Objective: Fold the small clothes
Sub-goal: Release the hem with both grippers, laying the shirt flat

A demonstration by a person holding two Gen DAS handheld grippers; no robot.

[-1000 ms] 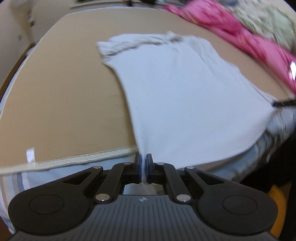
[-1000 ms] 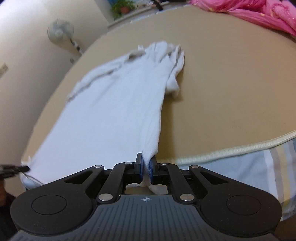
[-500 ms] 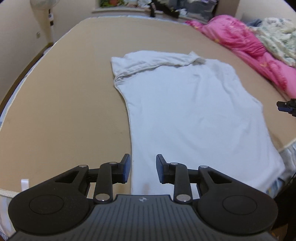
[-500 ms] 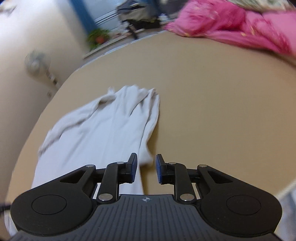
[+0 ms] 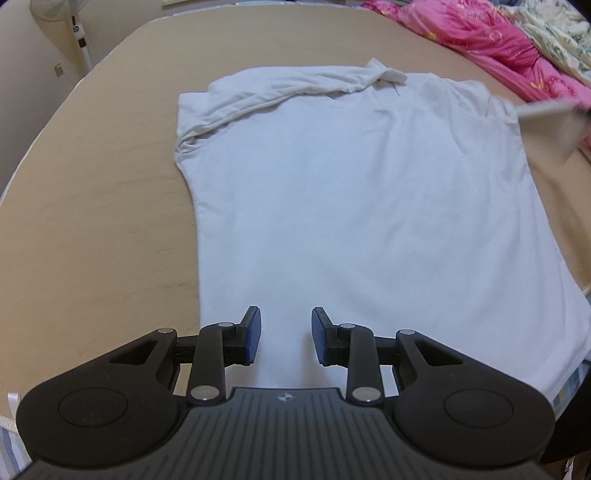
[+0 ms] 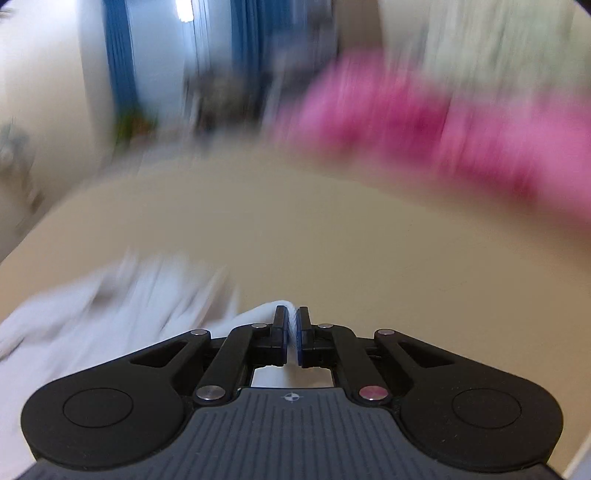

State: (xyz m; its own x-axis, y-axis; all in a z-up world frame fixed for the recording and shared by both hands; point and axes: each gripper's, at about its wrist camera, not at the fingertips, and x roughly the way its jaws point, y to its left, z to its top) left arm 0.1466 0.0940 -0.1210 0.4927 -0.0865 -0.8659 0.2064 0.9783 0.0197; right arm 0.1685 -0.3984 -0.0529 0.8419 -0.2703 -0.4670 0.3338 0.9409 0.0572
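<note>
A white T-shirt lies spread flat on the tan bed surface, hem near me, collar and a bunched sleeve at the far end. My left gripper is open and empty, hovering over the hem near the shirt's left edge. In the blurred right wrist view, my right gripper is shut on a fold of the white T-shirt, which trails to the left. A blurred streak at the right edge of the left wrist view may be the right gripper with lifted cloth.
A pink blanket and a floral quilt lie at the far right of the bed. A standing fan is by the wall at far left. The bed's striped edge is near me.
Both grippers released the hem and opened half a second ago. The left one has stayed open and moved forward. The right one has moved fast up the shirt's right side and shut on cloth.
</note>
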